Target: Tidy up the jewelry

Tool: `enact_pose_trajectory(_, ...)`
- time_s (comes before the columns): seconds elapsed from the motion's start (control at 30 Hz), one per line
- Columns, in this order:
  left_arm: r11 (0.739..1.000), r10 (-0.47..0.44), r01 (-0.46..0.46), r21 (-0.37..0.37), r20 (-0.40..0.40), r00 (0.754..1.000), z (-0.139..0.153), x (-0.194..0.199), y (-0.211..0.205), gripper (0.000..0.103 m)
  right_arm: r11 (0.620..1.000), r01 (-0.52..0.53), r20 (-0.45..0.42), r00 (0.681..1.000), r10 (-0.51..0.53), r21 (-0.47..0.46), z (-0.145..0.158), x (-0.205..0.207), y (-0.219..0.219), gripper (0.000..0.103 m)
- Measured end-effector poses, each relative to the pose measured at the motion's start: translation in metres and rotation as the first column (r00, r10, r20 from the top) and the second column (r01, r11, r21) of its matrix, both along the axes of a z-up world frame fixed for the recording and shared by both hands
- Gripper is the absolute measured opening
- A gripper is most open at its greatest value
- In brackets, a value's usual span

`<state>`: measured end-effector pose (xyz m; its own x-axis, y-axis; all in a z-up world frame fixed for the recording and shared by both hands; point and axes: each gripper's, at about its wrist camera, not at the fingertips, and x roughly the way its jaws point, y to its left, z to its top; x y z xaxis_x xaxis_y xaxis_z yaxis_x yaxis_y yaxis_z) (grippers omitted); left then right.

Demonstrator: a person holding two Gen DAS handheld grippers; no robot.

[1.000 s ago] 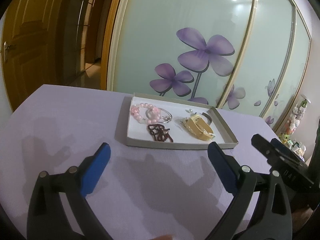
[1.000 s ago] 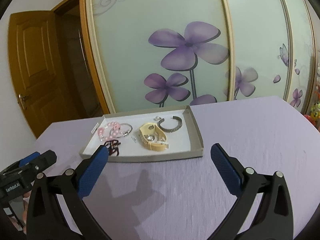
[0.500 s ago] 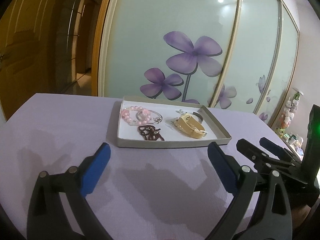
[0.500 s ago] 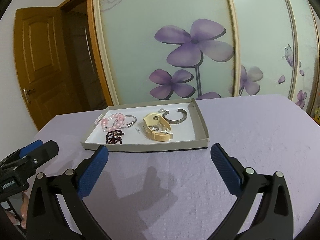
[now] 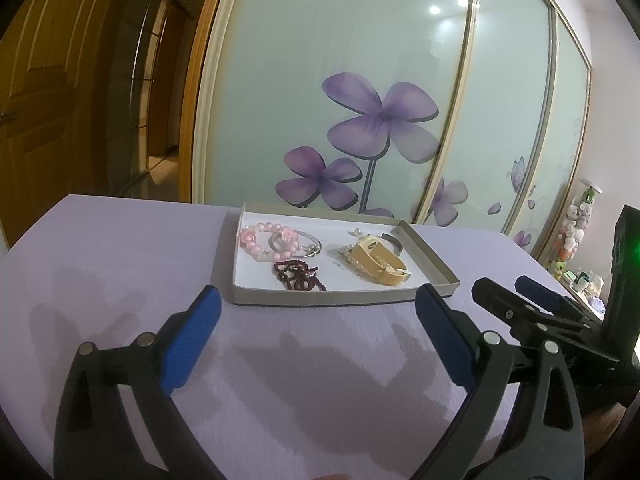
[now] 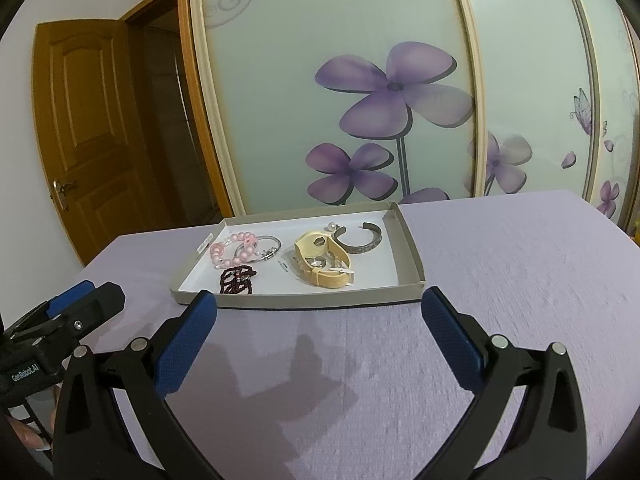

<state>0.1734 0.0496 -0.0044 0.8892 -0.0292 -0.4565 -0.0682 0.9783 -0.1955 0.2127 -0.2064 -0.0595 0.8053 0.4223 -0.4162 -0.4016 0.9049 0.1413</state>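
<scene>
1. left tongs (image 5: 316, 308): spread wide, gripping nothing; poised over the desk (image 5: 120, 264) just short of the tray (image 5: 340, 297).
2. right tongs (image 6: 318, 306): spread wide, gripping nothing; same side of the tray.
3. inside the tray: pink bead bracelet (image 6: 234, 249), dark bead strand (image 6: 237, 280), cream watch (image 6: 322, 261), metal cuff (image 6: 362, 242).

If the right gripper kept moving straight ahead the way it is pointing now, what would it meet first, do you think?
Most likely the near wall of the tray, which lies straight ahead of the open right gripper. Only bare cloth lies between; height above it is unclear, so it might pass over to the cream watch.
</scene>
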Motion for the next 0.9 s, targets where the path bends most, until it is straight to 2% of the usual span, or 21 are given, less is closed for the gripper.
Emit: enact_pose_trajectory(0.9, 1.0, -0.01, 0.01, 0.001, 0.02, 1.0, 0.0052, 0.0055, 0.0008, 0.097, 1.0, -0.005, 0.018, 1.0, 0.004, 0.026, 0.0034, -0.0014, -0.002, 0.102)
